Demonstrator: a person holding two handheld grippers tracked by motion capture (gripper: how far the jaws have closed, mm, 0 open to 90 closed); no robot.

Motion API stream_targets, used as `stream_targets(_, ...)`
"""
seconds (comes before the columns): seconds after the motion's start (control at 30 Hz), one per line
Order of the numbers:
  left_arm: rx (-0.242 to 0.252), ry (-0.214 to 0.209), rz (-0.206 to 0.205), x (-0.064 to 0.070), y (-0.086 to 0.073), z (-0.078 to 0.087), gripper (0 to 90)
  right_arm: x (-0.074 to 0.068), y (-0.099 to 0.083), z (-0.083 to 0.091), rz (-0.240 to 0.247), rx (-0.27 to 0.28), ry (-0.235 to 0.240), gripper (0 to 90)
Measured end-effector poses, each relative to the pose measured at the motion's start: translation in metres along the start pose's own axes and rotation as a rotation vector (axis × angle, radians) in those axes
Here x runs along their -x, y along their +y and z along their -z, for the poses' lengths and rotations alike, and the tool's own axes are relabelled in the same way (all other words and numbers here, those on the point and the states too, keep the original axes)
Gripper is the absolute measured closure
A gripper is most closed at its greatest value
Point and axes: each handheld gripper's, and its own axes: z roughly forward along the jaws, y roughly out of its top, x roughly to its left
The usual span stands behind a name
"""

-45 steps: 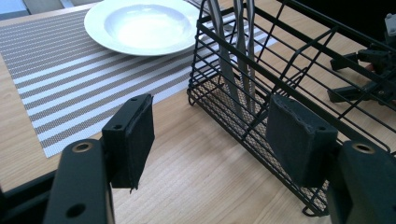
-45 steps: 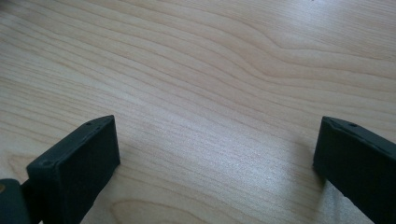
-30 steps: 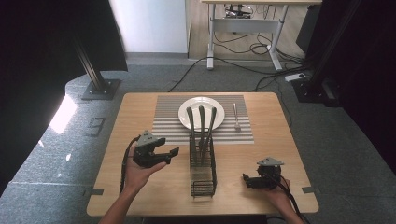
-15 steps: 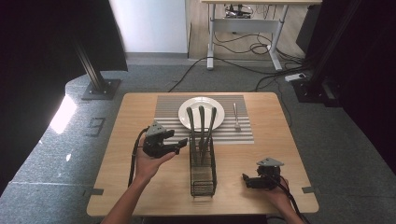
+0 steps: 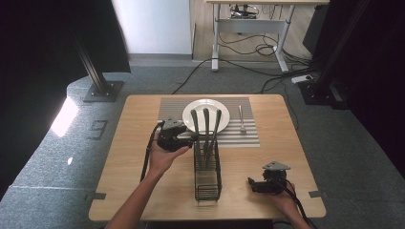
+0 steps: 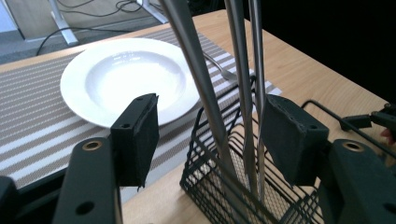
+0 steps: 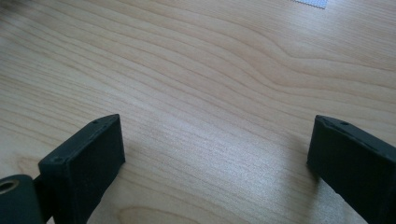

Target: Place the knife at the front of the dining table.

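Observation:
A black wire basket (image 5: 207, 177) stands mid-table with three long grey utensils (image 5: 205, 125) upright in its far end. My left gripper (image 5: 189, 139) is at the basket's left side, level with the handles, and it is open. In the left gripper view the utensils (image 6: 198, 74) rise between the two spread jaws of the left gripper (image 6: 208, 109), touching neither pad, above the basket (image 6: 219, 191). My right gripper (image 5: 251, 184) lies on the table near the front right, open. In the right gripper view, bare wood lies between the jaws of the right gripper (image 7: 217, 135).
A white plate (image 5: 205, 104) sits on a striped placemat (image 5: 248, 137) behind the basket, with a fork (image 5: 241, 120) to its right. The left gripper view shows the plate (image 6: 116, 79) and fork (image 6: 220, 67) beyond the jaws. A cable trails from each gripper.
My left gripper has moved right and slightly away from me, from the table's left part up to the utensil handles. The right gripper has stayed put.

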Motion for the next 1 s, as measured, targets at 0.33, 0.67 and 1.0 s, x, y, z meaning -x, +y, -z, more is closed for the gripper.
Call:
stream_targets(0.33, -0.006, 0.000, 0.015, -0.004, 0.005, -0.022, 49.0, 0.000, 0.000, 0.000, 0.005, 0.004, 0.001, 4.6)
stream_targets(0.67, 0.021, -0.068, 0.065, -0.013, 0.005, -0.031, 65.3, 0.000, 0.000, 0.000, 0.010, 0.006, 0.003, 4.9)
stream_targets(1.0, 0.032, -0.166, 0.122, -0.024, 0.005, -0.033, 79.2, 0.000, 0.000, 0.000, 0.009, 0.006, 0.003, 5.1)
